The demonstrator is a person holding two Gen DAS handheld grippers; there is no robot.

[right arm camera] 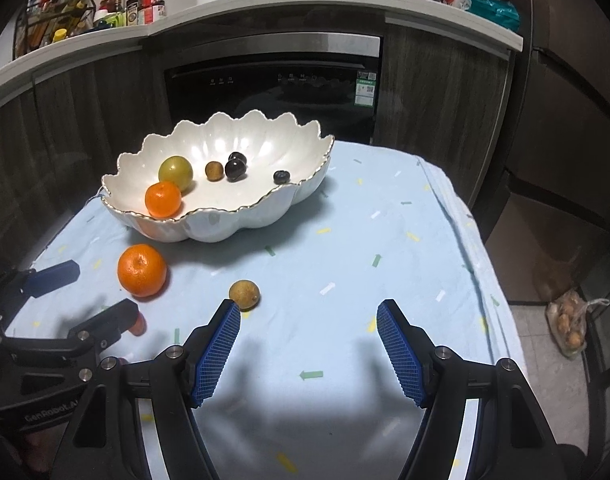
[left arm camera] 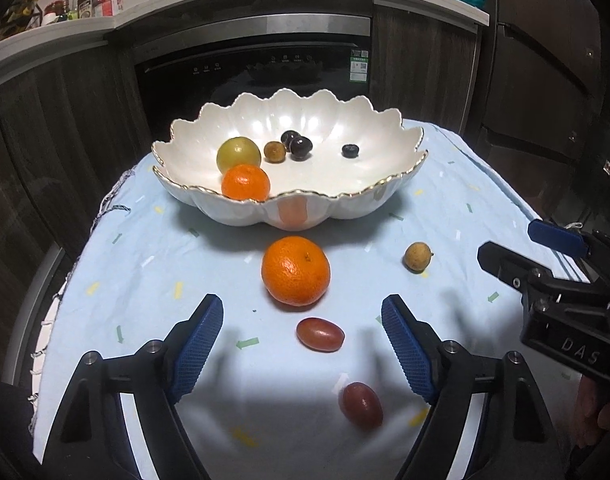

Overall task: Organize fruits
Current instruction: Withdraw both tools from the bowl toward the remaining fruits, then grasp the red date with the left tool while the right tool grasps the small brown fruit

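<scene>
1. Two hand-held tools angle downward over a counter (left arm camera: 445, 208) draped in a pale blue cloth (right arm camera: 345, 240) flecked with small arrows.
2. The left tool (left arm camera: 303, 316) tilts down at the near edge of the cloth, its blue ribbed pads spread wide with nothing between them pressed; a red grape tomato (left arm camera: 320, 334) lies on the cloth in the gap, clear of both pads.
3. A second red grape tomato (left arm camera: 361, 405) rests nearer the camera, beside the right-hand pad.
4. A large orange (left arm camera: 295, 270) sits just beyond the pads, in front of a scalloped white bowl (left arm camera: 325, 204) with a gold rim.
5. The right tool (right arm camera: 309, 320) hangs at a similar downward slant, jaws apart and empty; a small tan fruit (right arm camera: 245, 294) lies just beside its left fingertip.
6. Inside the bowl are a smaller orange (left arm camera: 245, 182), a yellow-green fruit (left arm camera: 238, 154), a brown fruit (left arm camera: 274, 151), two dark fruits (left arm camera: 297, 145) and a blueberry (left arm camera: 349, 150).
7. Part of a hand (left arm camera: 601, 420) shows behind the right tool.
</scene>
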